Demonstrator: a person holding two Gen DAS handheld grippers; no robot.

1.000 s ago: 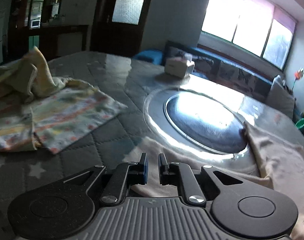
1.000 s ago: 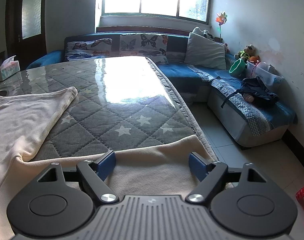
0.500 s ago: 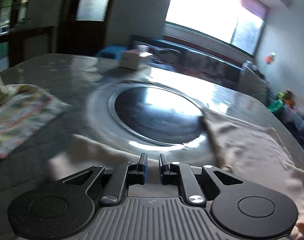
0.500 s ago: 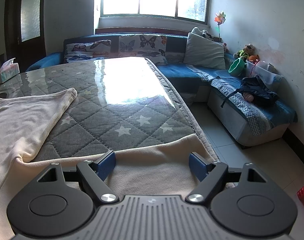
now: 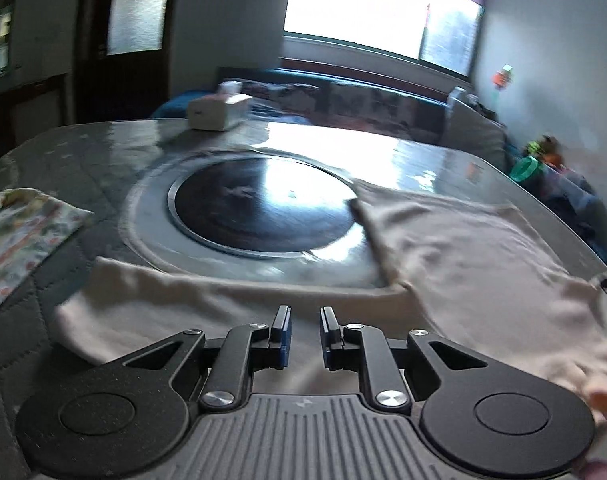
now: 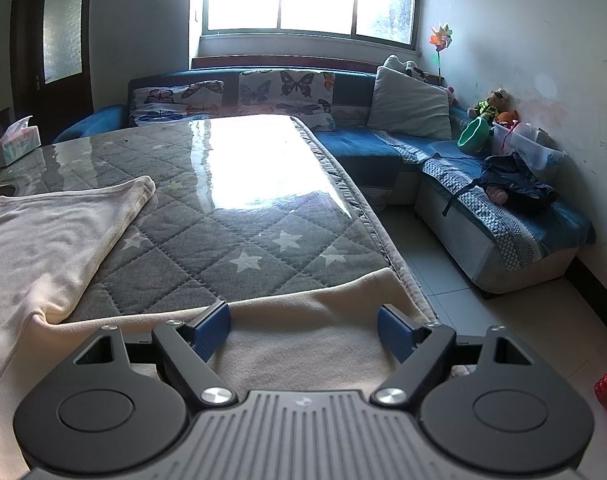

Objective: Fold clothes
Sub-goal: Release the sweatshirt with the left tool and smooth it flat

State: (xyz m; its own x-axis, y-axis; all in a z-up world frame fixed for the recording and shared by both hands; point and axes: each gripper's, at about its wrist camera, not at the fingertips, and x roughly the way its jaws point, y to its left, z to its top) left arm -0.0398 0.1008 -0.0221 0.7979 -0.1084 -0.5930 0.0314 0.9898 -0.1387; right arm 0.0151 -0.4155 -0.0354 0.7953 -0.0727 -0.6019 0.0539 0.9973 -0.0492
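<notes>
Cream garment [image 5: 463, 248] lies spread, partly folded, beside patterned cloth [image 5: 19, 236].

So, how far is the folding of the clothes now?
Done: little is visible; the floral patterned cloth lies apart, its state unclear. In hand: the cream fleece garment lies spread out, with the left gripper nearly closed and the right gripper open over it. Left: apparently every fold.
</notes>
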